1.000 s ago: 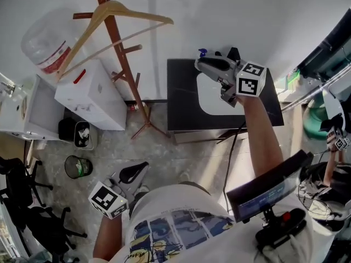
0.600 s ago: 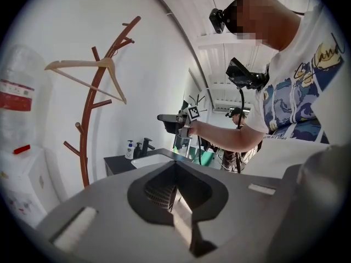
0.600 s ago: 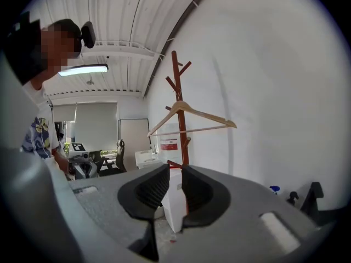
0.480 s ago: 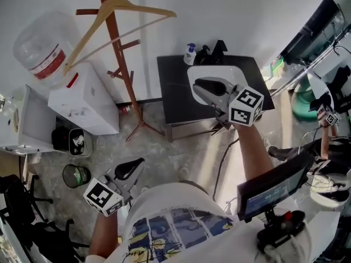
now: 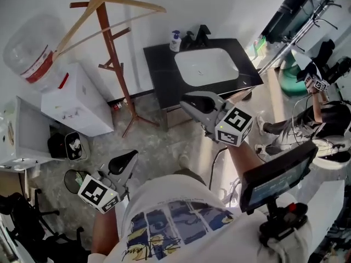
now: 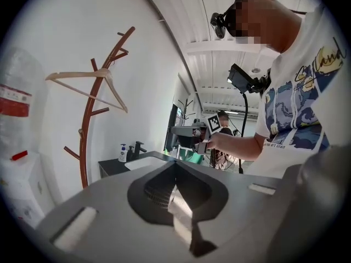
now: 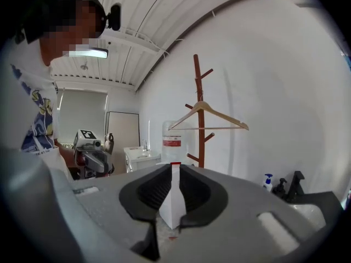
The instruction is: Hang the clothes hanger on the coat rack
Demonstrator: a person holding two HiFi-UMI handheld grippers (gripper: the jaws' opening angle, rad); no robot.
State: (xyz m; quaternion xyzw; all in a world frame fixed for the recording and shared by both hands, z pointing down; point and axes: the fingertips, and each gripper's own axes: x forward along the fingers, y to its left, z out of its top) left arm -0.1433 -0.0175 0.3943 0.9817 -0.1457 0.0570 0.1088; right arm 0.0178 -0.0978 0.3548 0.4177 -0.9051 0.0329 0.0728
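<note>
Hanger (image 5: 135, 2) hung on rack (image 5: 112, 59) at 11 o'clock, left claw (image 5: 127, 160) at 7 o'clock pressed together, empty, right claw (image 5: 192, 101) near centre, just closed further, pressed together, empty.

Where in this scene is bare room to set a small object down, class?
Free: the black countertop left of the white basin; the floor between coat rack base and countertop. Crowded: the counter's back edge, with soap bottle and faucet.

A: Setting?
B: A lab-type workroom, not a home. A freestanding black vanity (image 5: 159, 73) with a white basin (image 5: 205, 66) stands against a bare wall, beside a water cooler (image 5: 77, 103).
A: Further evidence?
B: Ribbed metal ceiling (image 7: 126, 40), and a second person (image 5: 329, 119) working nearby.
</note>
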